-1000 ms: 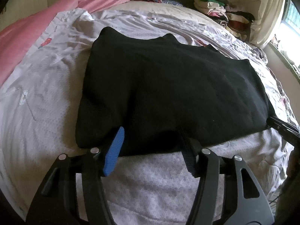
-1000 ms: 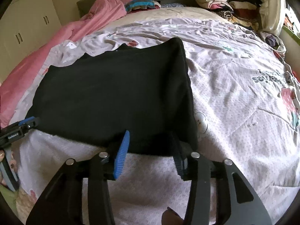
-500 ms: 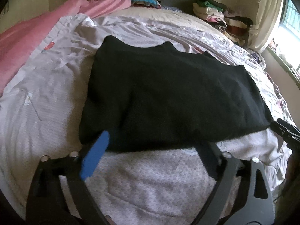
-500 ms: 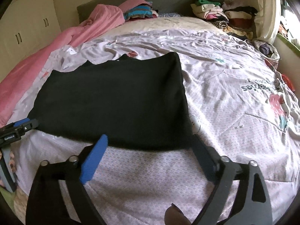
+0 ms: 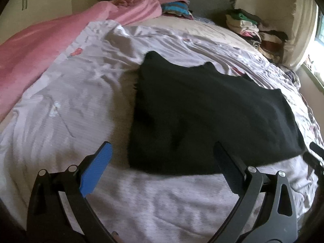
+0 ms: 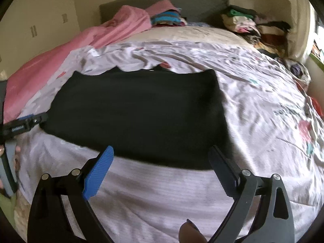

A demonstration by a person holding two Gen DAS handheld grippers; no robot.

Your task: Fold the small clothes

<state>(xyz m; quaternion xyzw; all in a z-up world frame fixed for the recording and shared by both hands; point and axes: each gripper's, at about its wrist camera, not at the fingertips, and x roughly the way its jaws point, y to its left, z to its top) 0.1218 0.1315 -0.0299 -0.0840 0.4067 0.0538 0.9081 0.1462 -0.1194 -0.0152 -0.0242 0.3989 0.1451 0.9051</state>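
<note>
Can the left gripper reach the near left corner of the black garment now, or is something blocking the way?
Probably yes. The left gripper is open, and the black garment lies flat on the bedsheet just ahead of its fingers. Only bare sheet lies between them; nothing covers that corner.

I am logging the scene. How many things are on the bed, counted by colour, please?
Black: 1, the garment
Pink: 1, the blanket
Lilac-white: 1, the quilt
Mixed colours: 2, the clothes piles
Total: 5
</note>
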